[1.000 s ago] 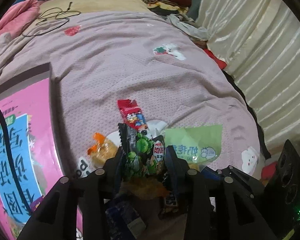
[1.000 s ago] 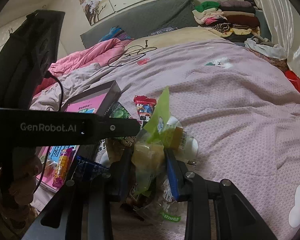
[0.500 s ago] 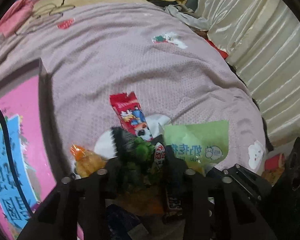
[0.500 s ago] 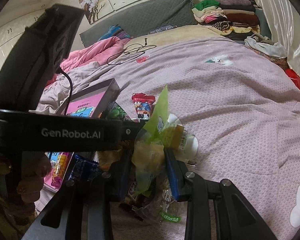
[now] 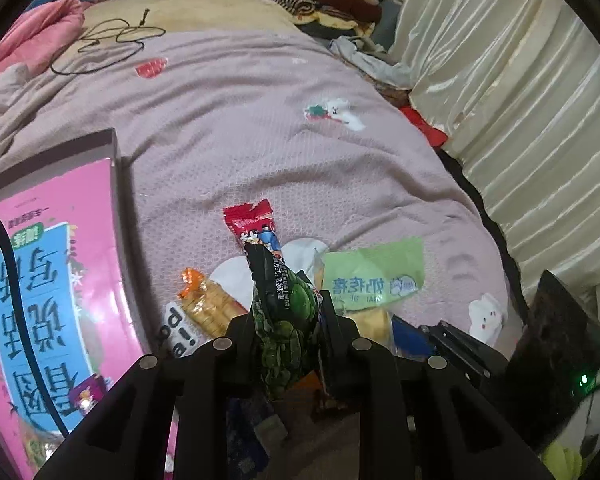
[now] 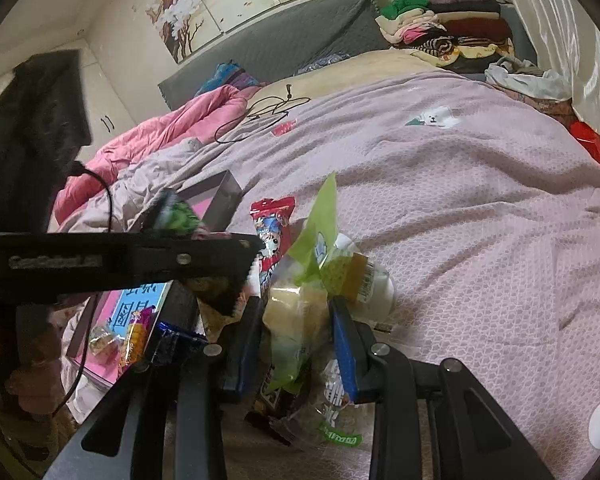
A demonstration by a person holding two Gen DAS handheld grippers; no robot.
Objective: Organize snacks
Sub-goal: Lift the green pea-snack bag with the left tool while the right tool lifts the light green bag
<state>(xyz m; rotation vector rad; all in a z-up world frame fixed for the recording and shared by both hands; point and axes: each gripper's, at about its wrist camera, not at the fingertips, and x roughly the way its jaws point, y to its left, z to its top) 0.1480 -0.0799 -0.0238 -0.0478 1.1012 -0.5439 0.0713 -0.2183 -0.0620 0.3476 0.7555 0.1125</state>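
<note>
Black plastic fingers of the left claw [image 5: 286, 320] are closing on a dark green snack packet [image 5: 286, 312], which stands upright between them, its top edge poking above the fingertips. Just beside it on the right, the right claw [image 6: 296, 320] pinches a clear bag with a pale green label [image 6: 320, 240] holding yellowish pieces; its blue-lined fingers [image 6: 342, 344] press against the bag's sides. Around both claws, a heap of snacks lies on the bed: an orange-sealed packet of crackers [image 5: 208, 304] to the left, a dark blue wrapper [image 6: 176, 342] low down, and a red packet with cartoon print [image 5: 256, 226] lying flat just beyond the green one. Left of the heap sits a pink box [image 5: 52, 280] with blue lettering, a few small sweets [image 6: 134, 334] resting in it. Farther off, the mauve bedspread [image 5: 260, 128] stretches bare apart from a black cable [image 5: 108, 40] near the pink quilt [image 6: 160, 136]. Folded clothes [image 6: 440, 28] are stacked at the headboard, and cream curtains [image 5: 520, 100] hang along the right.
</note>
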